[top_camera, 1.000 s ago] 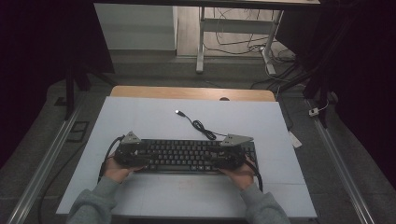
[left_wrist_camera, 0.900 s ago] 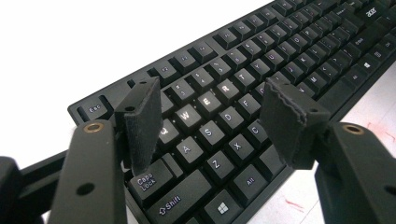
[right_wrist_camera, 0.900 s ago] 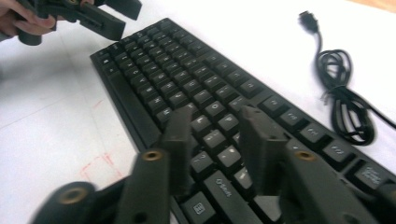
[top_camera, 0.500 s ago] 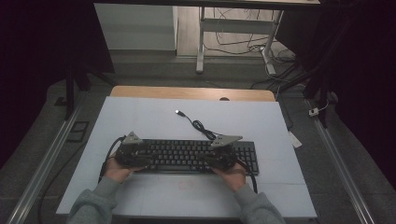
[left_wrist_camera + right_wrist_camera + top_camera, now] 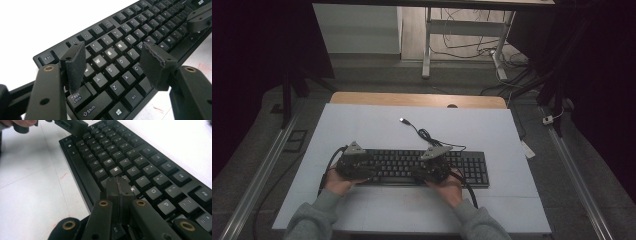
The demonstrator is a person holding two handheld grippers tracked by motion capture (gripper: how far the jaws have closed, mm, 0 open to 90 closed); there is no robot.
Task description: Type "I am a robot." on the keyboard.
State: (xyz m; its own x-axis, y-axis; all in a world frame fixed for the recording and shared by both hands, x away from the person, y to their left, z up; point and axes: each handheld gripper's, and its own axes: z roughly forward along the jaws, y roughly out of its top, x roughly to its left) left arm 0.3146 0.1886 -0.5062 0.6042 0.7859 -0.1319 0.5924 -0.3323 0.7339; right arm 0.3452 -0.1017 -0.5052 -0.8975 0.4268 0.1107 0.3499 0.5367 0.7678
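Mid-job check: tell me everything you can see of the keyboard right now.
The keyboard is black, full-size with a number pad, in matte plastic as it looks, with white legends. It lies flat on the white table, long side toward the person. Its black cable runs back to a loose USB plug. The left gripper hovers open over its left keys; the right gripper, jaws shut, points down at keys near the middle.

The keyboard [image 5: 120, 57] gets cut off by the frame's bottom and right edges in the left gripper view. In the right gripper view, keys near M are hidden behind the right gripper [image 5: 119, 192]. From the high view, key legends can't be read.
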